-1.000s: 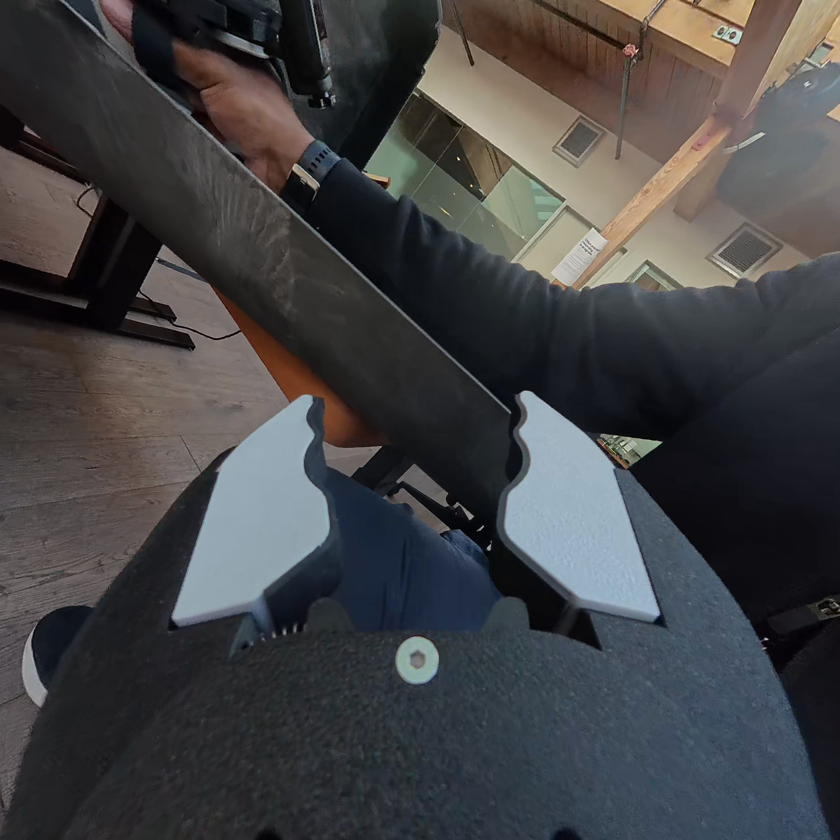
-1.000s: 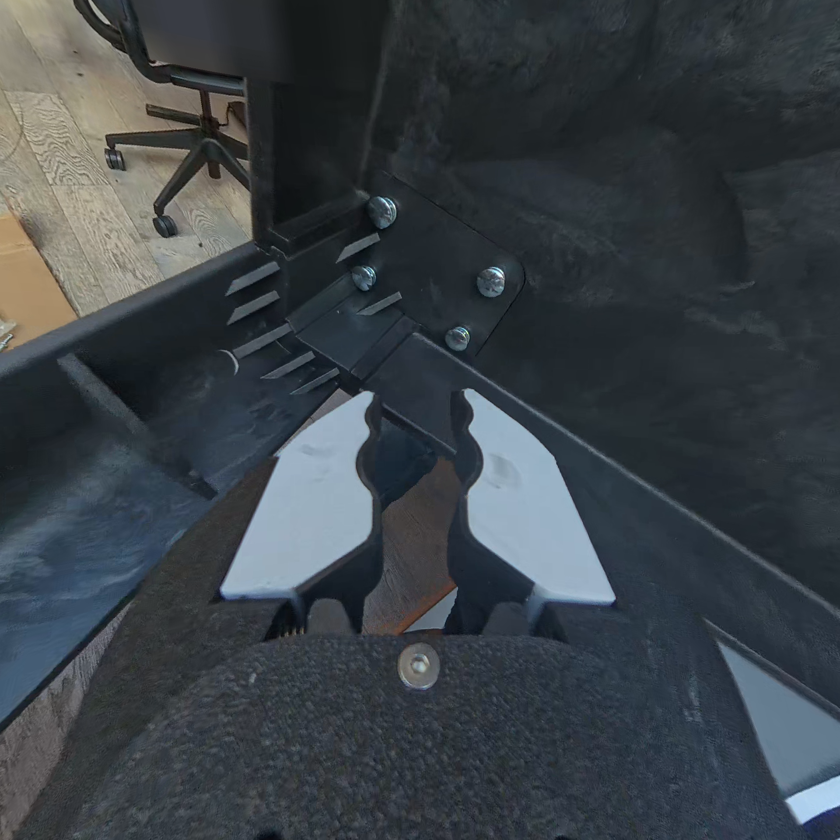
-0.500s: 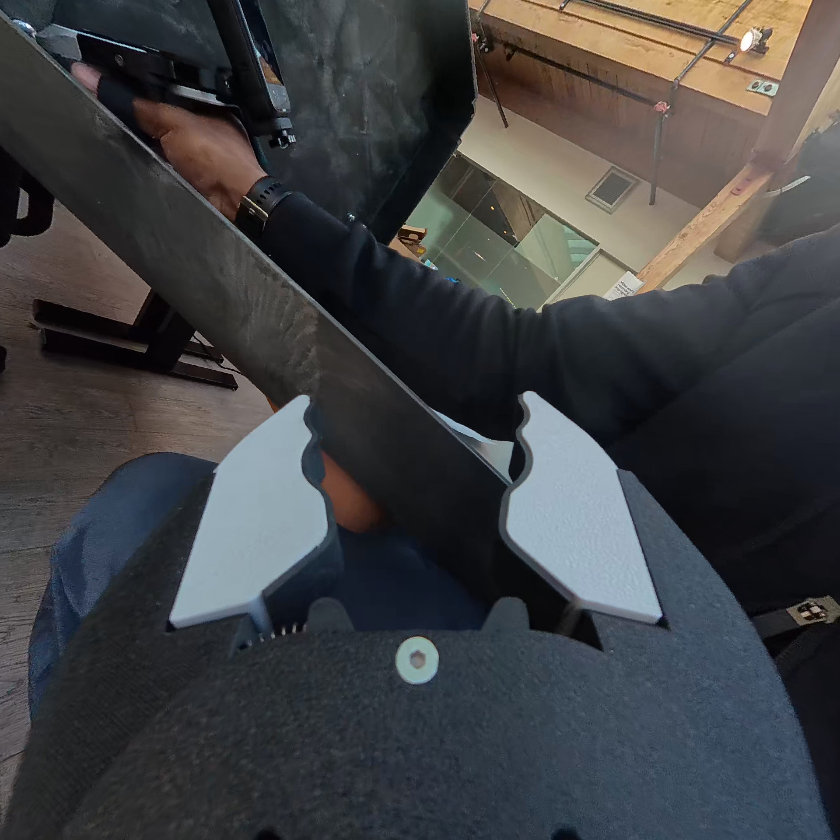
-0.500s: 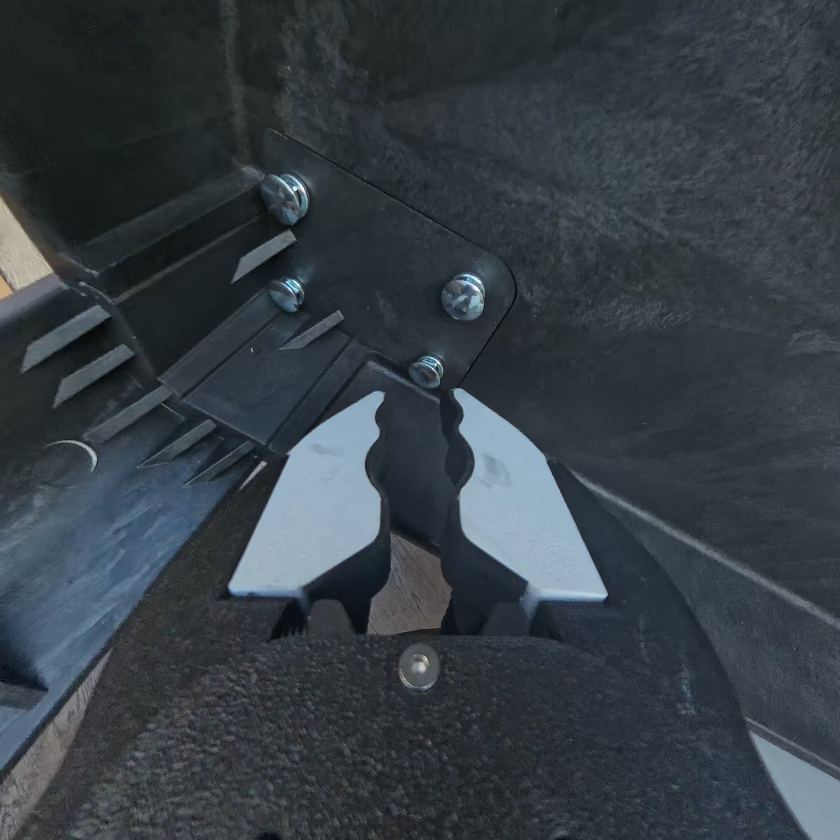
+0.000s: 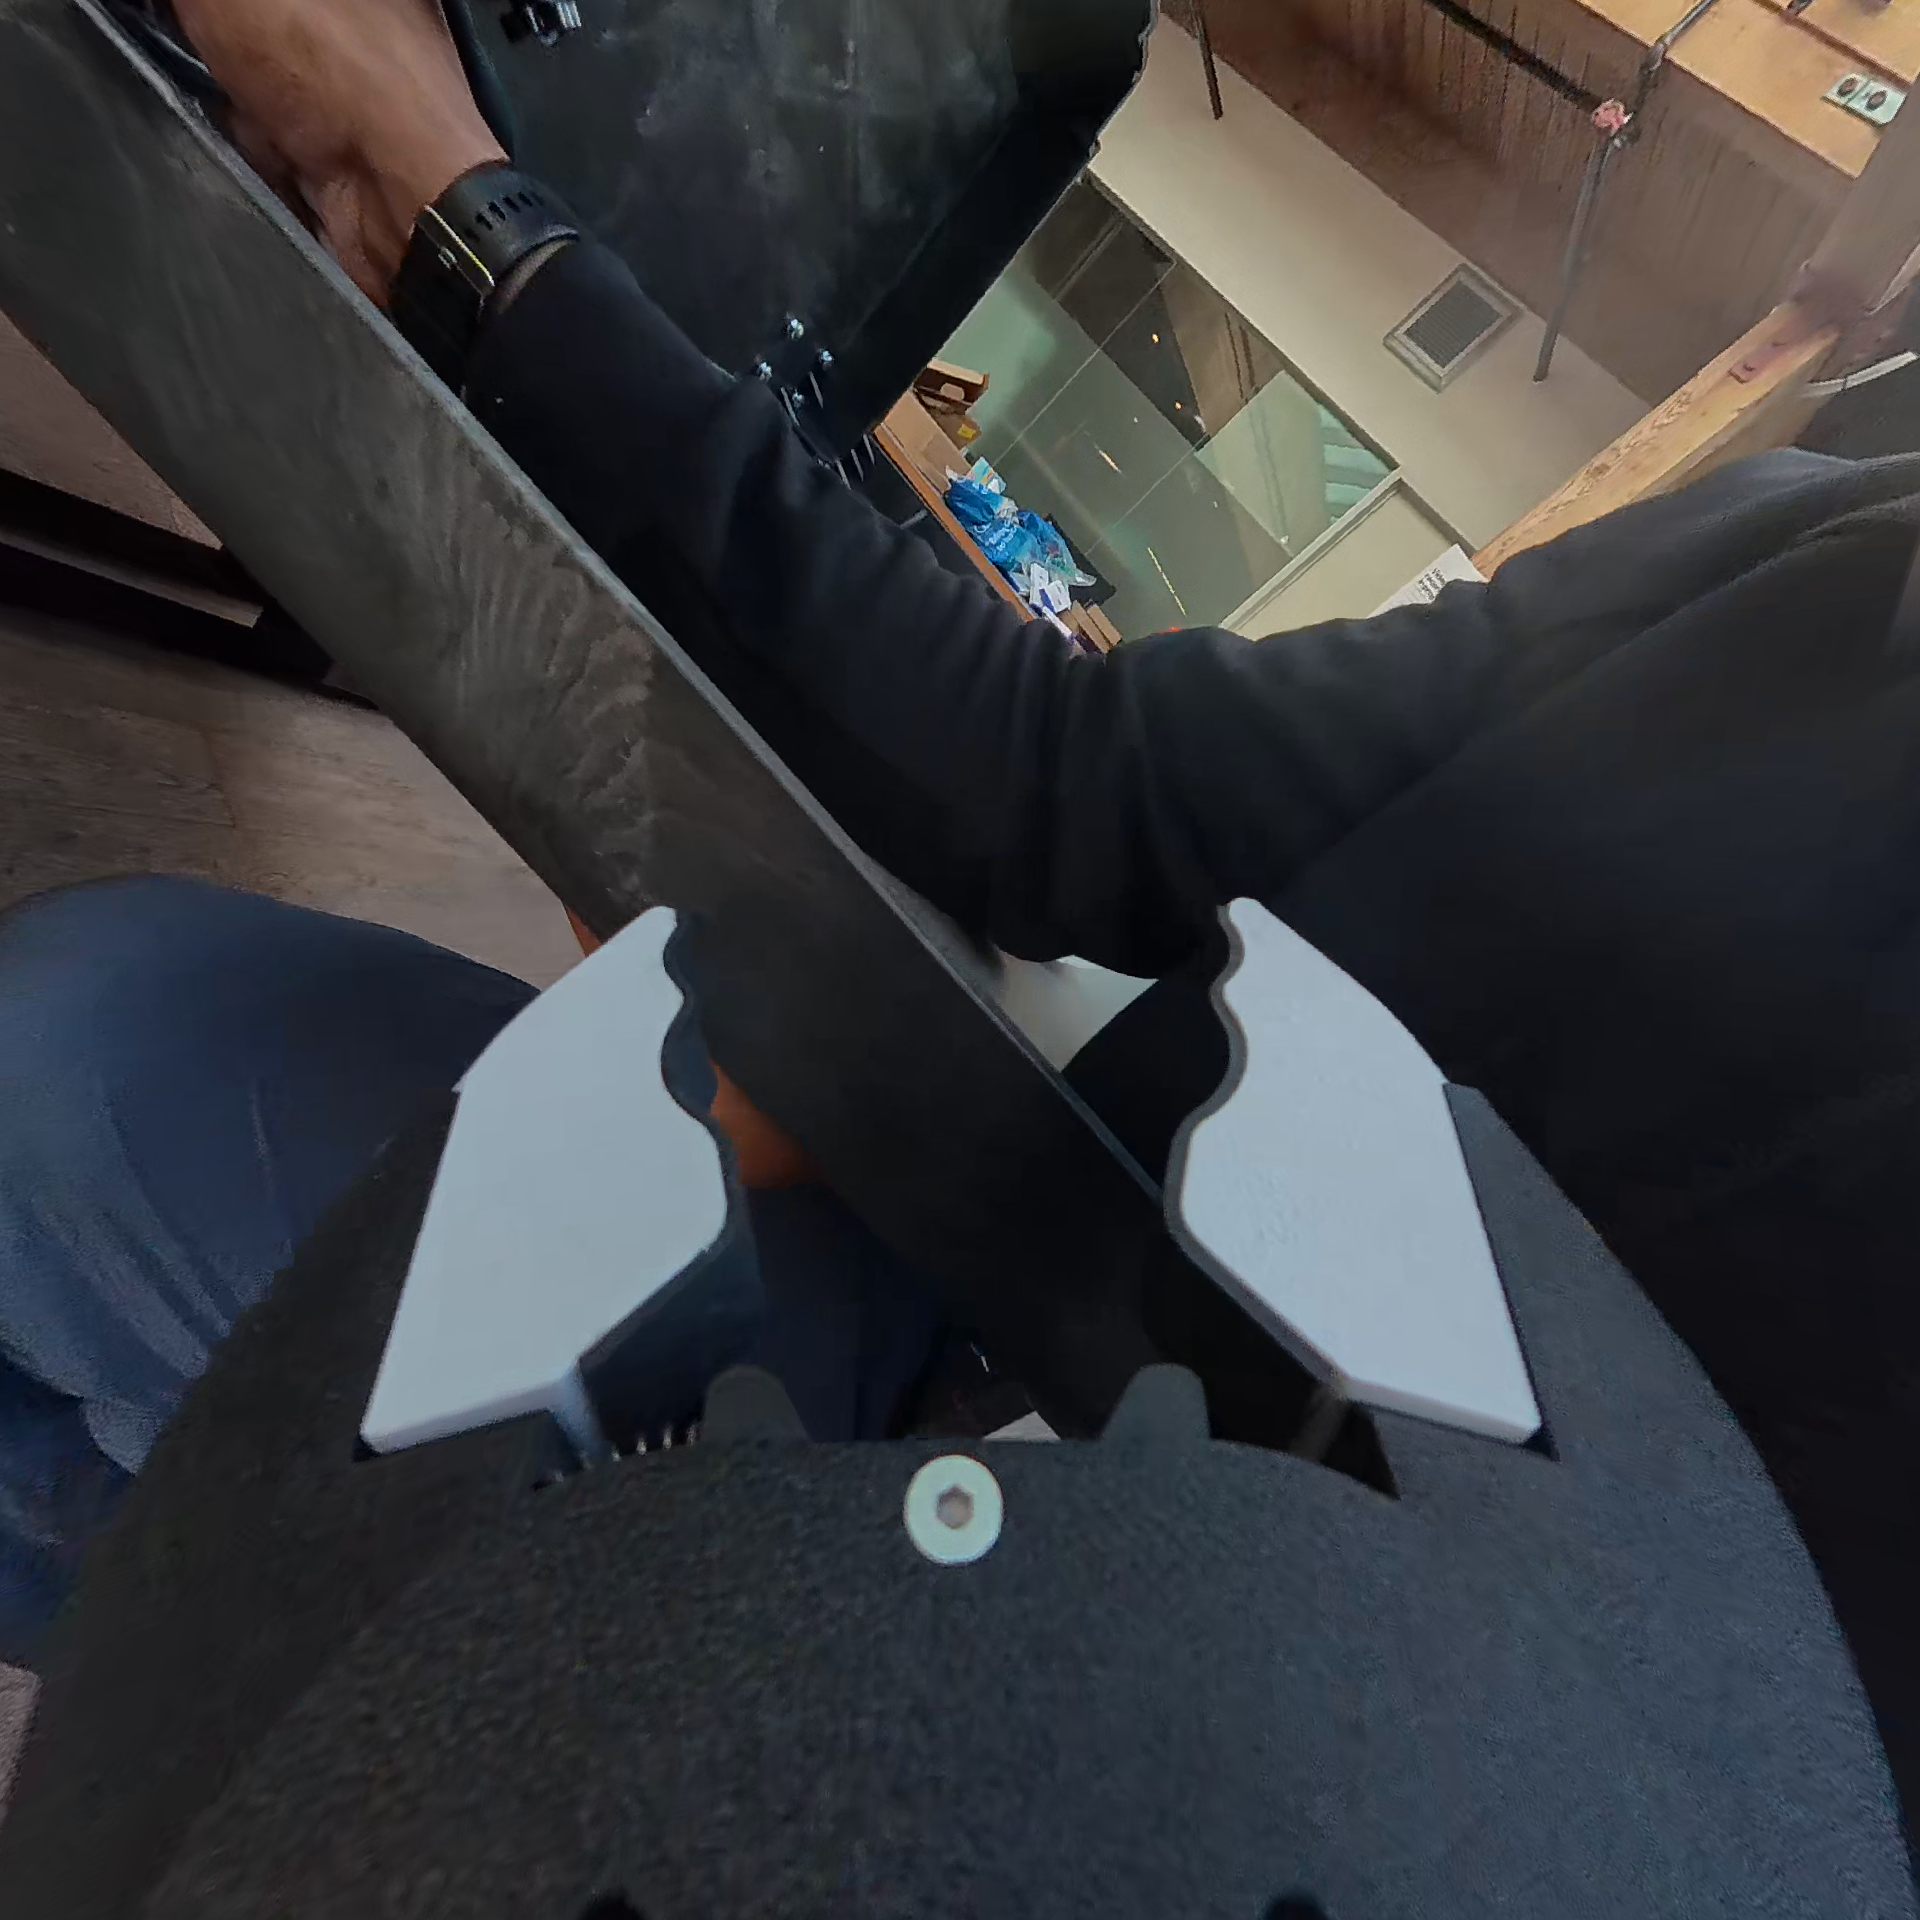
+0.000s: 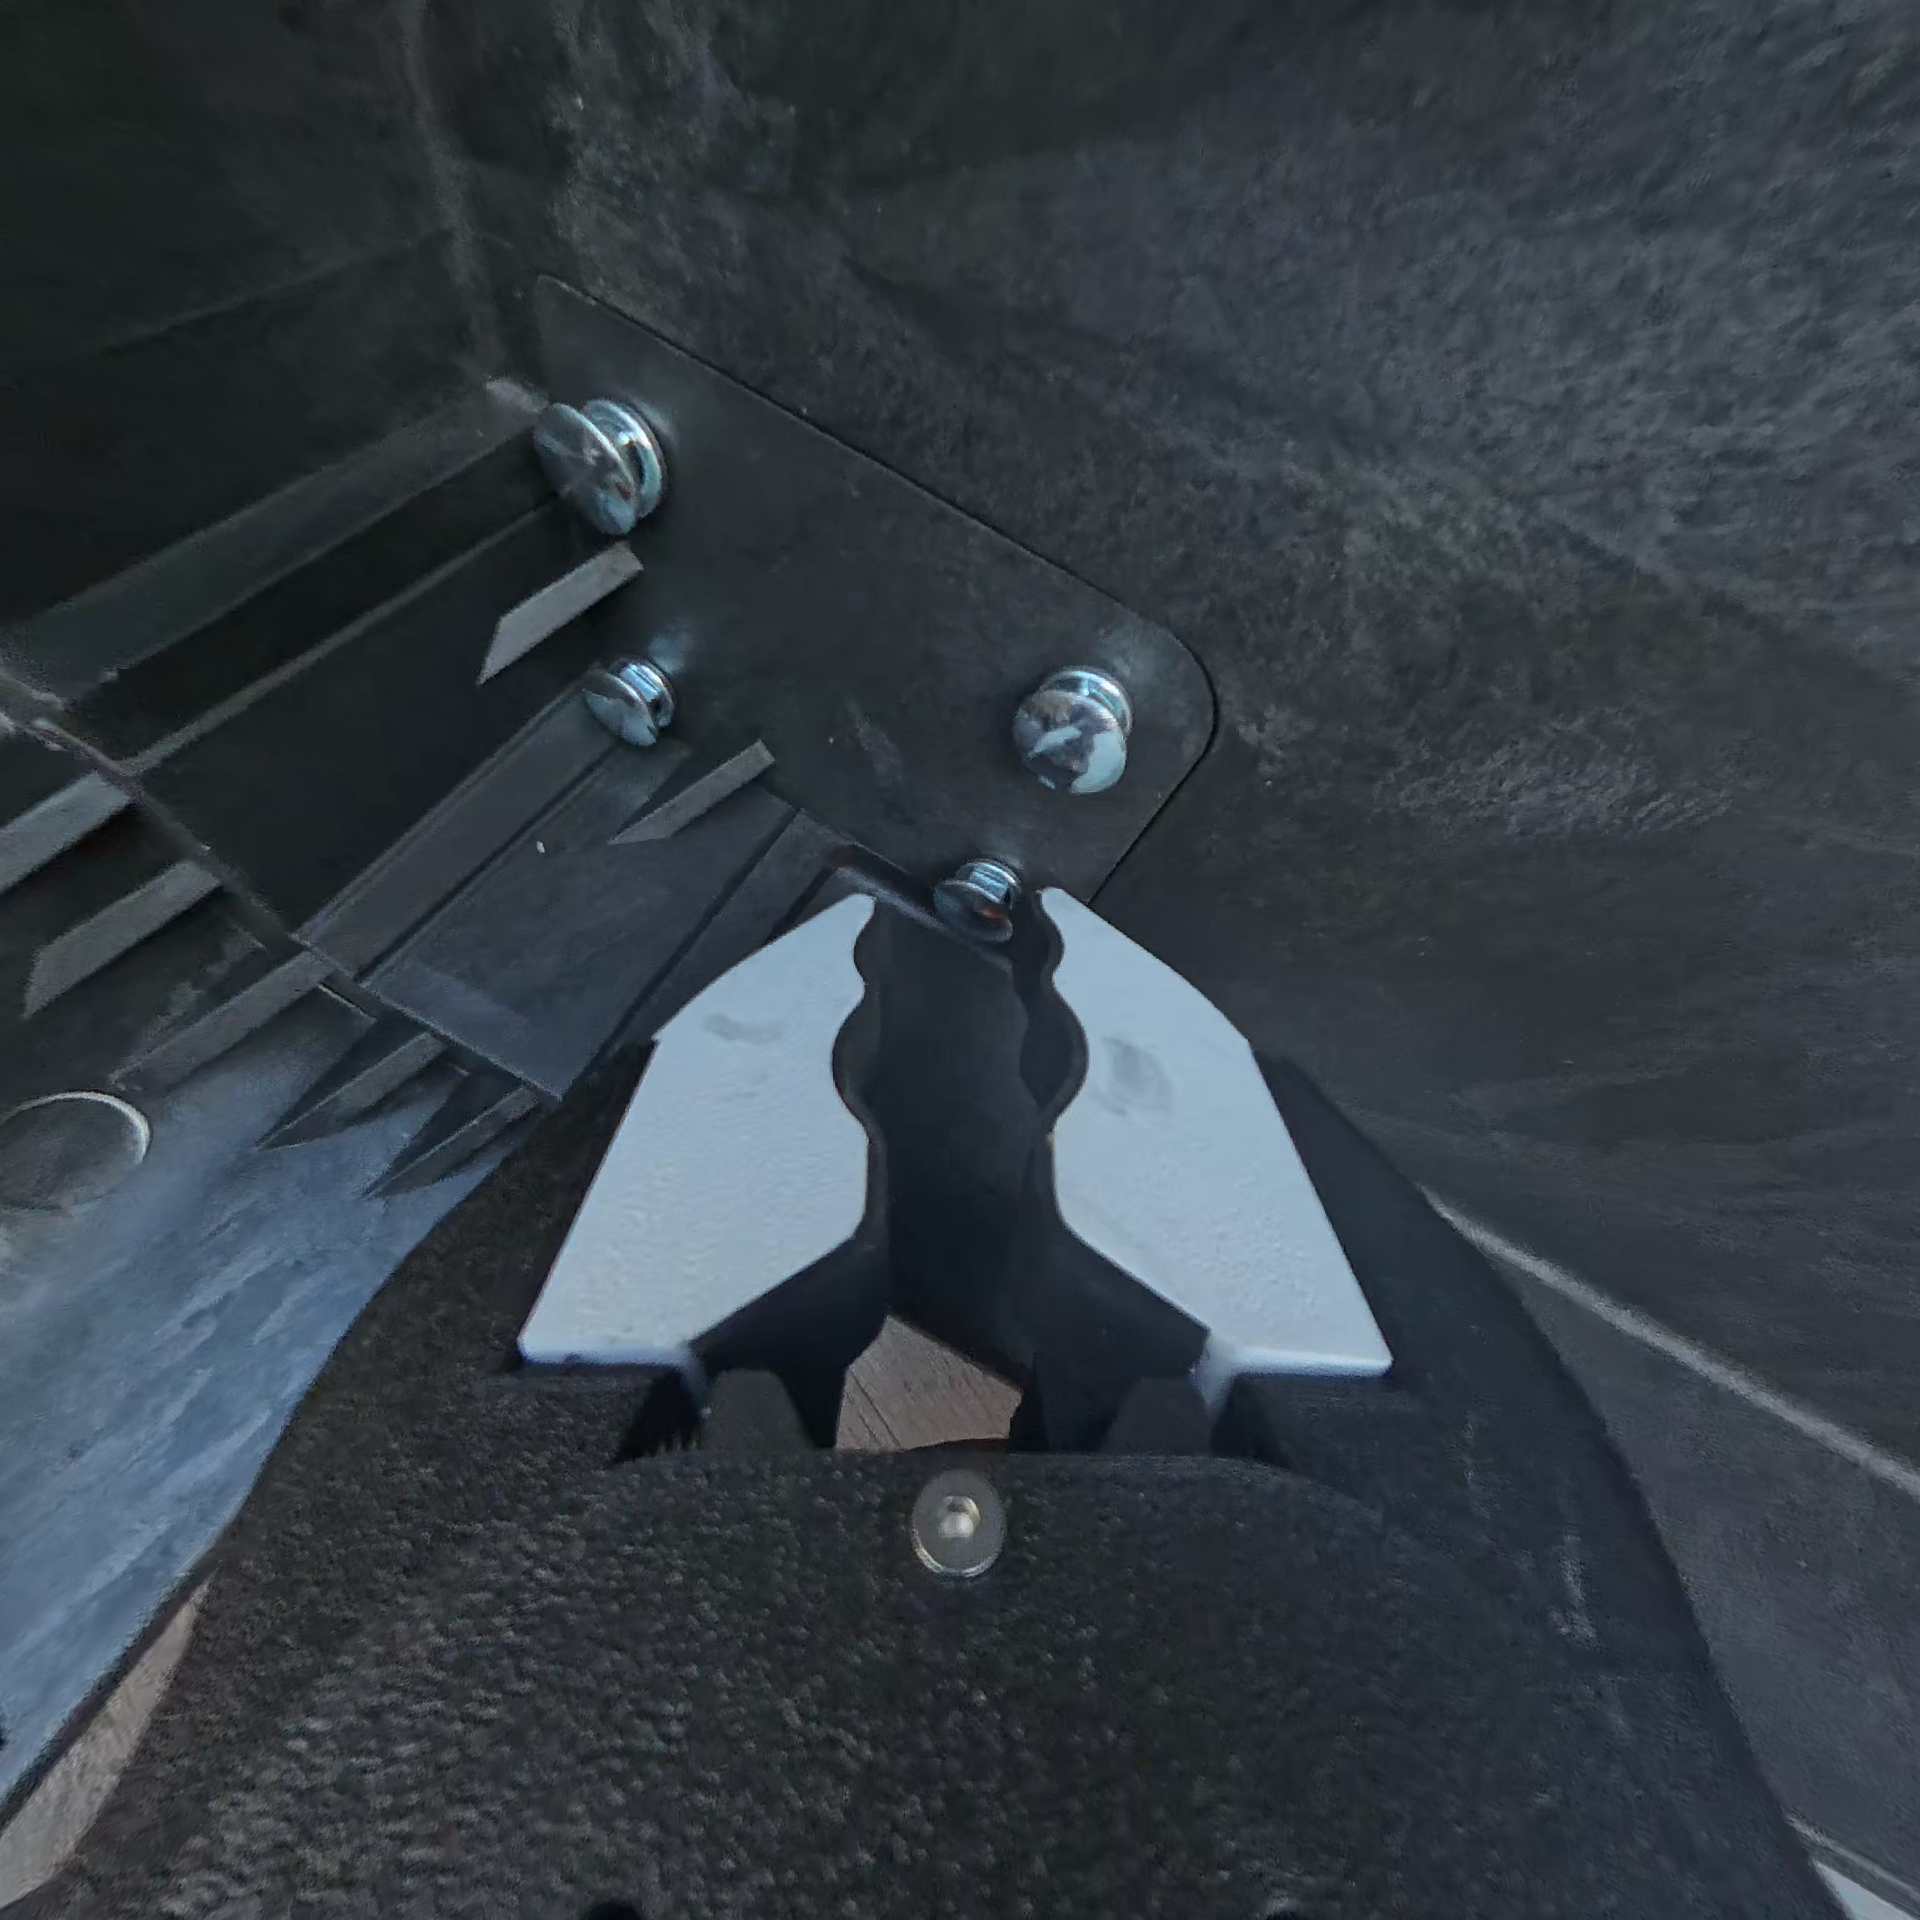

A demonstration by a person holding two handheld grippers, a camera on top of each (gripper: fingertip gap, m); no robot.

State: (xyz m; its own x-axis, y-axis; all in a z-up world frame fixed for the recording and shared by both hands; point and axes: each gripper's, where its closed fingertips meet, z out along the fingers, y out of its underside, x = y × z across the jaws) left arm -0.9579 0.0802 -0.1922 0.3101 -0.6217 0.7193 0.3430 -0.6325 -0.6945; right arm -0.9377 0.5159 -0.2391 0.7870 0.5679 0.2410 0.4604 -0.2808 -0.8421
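**Both grippers under a black desk, right one clamped on the frame rail**

Right gripper (image 6: 956, 925): white textured fingers (image 6: 748, 1122) narrowed onto a black metal rail (image 6: 940, 1091) of the desk frame, pads look pressed on both of its sides. Just above the tips sits a flat black bracket plate (image 6: 883, 644) with rounded corners and four shiny round-head screws (image 6: 1070, 727); the lowest screw is right at the fingertips. Right of the plate: rough, pebbled black underside of the desktop (image 6: 1455, 416). Left of the plate: slotted black channel, scuffed grey.

Left gripper (image 5: 951, 935): fingers spread wide, gripping nothing. A flat, dusty black metal bar (image 5: 447, 540) runs diagonally through the gap, passing close by the left finger; contact unclear. Beyond the bar: black sleeve (image 5: 935, 675), wrist with a black watch (image 5: 478, 239). Blue trouser leg (image 5: 156, 1091) on the left under the bar.

Room past the bar: grey wood-plank floor (image 5: 156, 769), glass partition (image 5: 1174, 436), timber beams (image 5: 1662, 416).
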